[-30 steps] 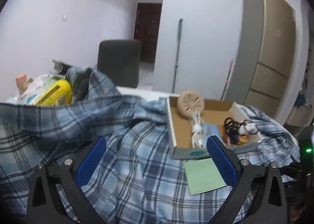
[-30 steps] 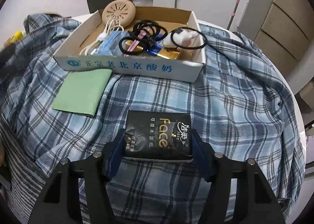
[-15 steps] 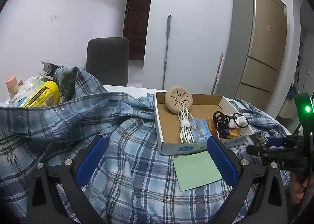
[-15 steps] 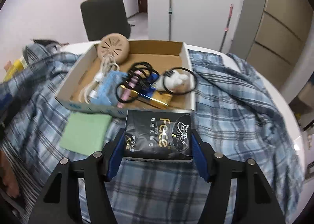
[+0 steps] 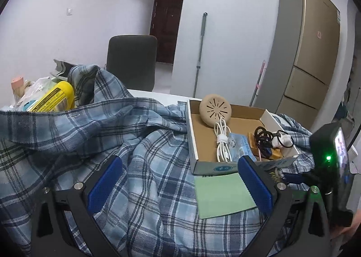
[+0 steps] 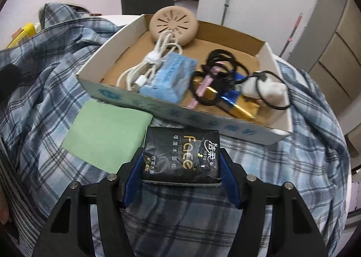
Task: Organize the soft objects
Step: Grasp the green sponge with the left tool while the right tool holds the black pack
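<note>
Gripping a black tissue pack (image 6: pixel 182 155) just before the cardboard box (image 6: pixel 173 110), right gripper (image 6: pixel 181 180) clamped, left gripper (image 5: pixel 180 183) spread wide over plaid shirt (image 5: pixel 112 135), green cloth (image 6: pixel 106 134) beside the box, yellow bottle (image 5: pixel 53 97) only in left view.

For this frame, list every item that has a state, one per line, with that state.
Right gripper: shut on the black tissue pack.
Black tissue pack: clamped, its far edge by the box front.
Left gripper: open, holding nothing.
Shallow cardboard box: open-topped, part filled.
White cable: coiled and tied.
Blue plaid shirt: spread out, rumpled.
Green cloth square: flat on the shirt.
</note>
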`<state>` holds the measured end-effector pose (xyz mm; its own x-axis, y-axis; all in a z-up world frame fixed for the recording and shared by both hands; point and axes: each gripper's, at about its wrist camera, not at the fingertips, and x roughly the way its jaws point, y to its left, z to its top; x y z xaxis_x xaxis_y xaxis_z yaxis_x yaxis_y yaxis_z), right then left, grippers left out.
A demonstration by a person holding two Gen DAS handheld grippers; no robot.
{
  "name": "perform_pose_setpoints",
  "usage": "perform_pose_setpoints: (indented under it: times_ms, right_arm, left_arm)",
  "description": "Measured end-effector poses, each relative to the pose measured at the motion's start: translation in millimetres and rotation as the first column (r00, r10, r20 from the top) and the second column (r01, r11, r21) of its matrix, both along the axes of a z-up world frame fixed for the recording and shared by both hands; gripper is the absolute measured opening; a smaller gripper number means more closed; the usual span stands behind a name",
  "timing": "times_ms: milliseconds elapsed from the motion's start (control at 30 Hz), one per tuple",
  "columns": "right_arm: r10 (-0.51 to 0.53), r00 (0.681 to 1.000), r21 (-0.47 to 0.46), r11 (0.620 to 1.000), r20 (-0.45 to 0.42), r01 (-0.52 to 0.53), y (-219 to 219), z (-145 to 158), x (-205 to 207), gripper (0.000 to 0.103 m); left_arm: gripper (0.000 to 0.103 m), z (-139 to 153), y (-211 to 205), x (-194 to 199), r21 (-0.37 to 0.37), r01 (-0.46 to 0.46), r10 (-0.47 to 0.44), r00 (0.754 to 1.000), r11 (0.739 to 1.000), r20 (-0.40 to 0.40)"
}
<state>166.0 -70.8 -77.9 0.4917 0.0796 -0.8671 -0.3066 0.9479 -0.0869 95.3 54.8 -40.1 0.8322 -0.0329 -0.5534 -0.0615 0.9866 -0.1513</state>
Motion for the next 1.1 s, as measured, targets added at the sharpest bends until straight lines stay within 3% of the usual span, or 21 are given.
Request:
perform_pose_setpoints:
  times_ms: [233, 333, 433, 600, 733, 867, 1100]
  right_arm:
    - [0.051, 0.999, 0.070, 0.996, -0.015, -0.050, 9, 3, -5, 0.062]
    - [0.056, 0.997, 0.121, 0.991, -0.046, -0.051, 2, 12, -10, 0.062]
    - [0.029, 0.998, 0.144, 0.989, -0.047, -0.022, -13, 20, -19, 0.062]
    - [-0.007, 0.997, 0.063, 0.998, 0.083, 0.001, -31, 32, -26, 0.062]
    - [-0.058, 0.990, 0.041, 0.998, 0.126, 0.054, -40, 22, -17, 0.062]
    - [-0.109, 0.994, 0.074, 0.992, 0.027, 0.107, -51, 7, -8, 0.062]
    - [-0.125, 0.992, 0.130, 0.983, -0.026, 0.127, -62, -2, -2, 0.062]
  left_arm:
    - [0.103, -2, 8, 5, -0.037, -0.002, 0.001, 1.000, 0.999, -0.028]
    - [0.103, -1, 10, 9, -0.045, 0.043, -0.045, 0.998, 0.998, -0.052]
    - [0.103, -3, 2, 19, -0.005, 0.102, -0.102, 0.987, 0.995, -0.127]
    - [0.101, -19, -13, 34, -0.117, 0.168, -0.195, 0.939, 0.979, -0.285]
    - [0.101, -22, -32, 44, -0.179, 0.195, -0.247, 0.908, 0.964, -0.340]
    - [0.101, -26, -41, 54, -0.216, 0.180, -0.253, 0.889, 0.960, -0.382]
    - [0.101, -42, -52, 66, -0.217, 0.188, -0.270, 0.849, 0.958, -0.454]
